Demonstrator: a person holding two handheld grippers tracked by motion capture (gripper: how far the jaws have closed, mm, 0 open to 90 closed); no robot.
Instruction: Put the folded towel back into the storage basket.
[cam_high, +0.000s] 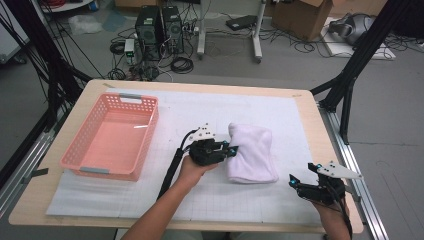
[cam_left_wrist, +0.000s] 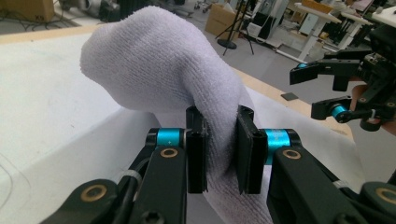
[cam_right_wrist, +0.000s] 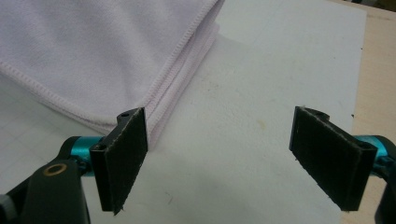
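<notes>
White terry cloth is what I have in hand: a folded towel (cam_high: 251, 152) lying just right of the middle of the surface (cam_high: 300, 102), on the pale gridded mat (cam_high: 200, 112). From the high view, my left gripper (cam_high: 231, 149) sits at the towel's 9 o'clock edge, its jaws pointing toward 3 o'clock into the cloth. My left hand (cam_high: 192, 167) wraps the gripper body from below, the forearm running in from about 7 o'clock at the bottom edge.

My left gripper view tells me what the overhead one cannot: the two pads are clamped on a pinched fold of the towel (cam_left_wrist: 159, 70), and the cloth rises from that fold in a rounded hump clear of the mat, toward 11 o'clock. That view also catches my right gripper (cam_left_wrist: 327, 91) farther off at 3 o'clock.

My right gripper (cam_high: 300, 176) hovers near the surface's 5 o'clock corner, well apart from the left one, jaws aimed toward 10 o'clock at the towel's lower right corner. My right gripper view shows its jaws spread wide with bare mat between them, and the stitched, layered edge of the towel (cam_right_wrist: 93, 60) lying at 11 o'clock, just beyond the left pad.

A pink basket (cam_high: 112, 137) stands at the surface's 9 o'clock side, well apart from the towel.
</notes>
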